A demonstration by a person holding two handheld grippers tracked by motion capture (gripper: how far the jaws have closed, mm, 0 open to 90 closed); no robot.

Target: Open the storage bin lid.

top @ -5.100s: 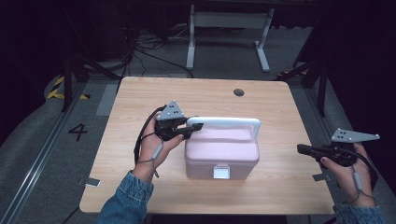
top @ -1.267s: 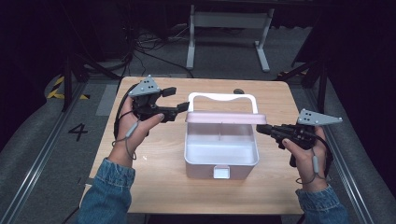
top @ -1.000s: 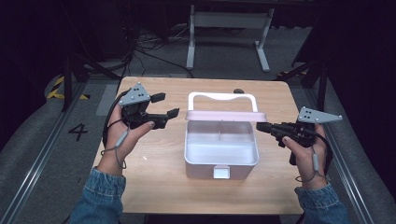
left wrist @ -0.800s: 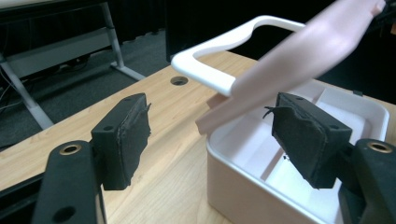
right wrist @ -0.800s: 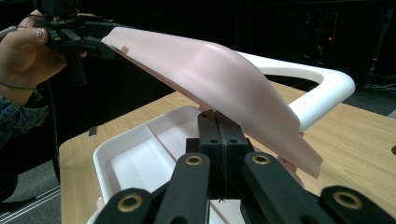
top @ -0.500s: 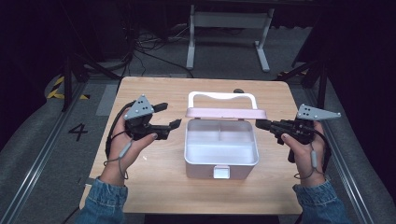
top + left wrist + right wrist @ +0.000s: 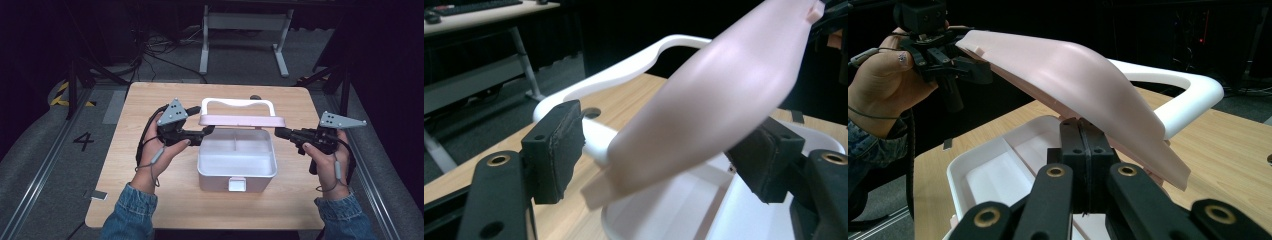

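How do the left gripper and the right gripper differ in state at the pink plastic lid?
The left gripper's jaws stand wide open, with one end of the pink plastic lid between them; the right gripper's jaws are pressed shut at the other end. Both are at the raised lid.

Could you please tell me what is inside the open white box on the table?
The box looks empty, with a low divider splitting its floor. The raised pink lid covers its back edge.

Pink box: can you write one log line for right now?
pink lid: raised | box: open | left gripper: open at lid | right gripper: shut
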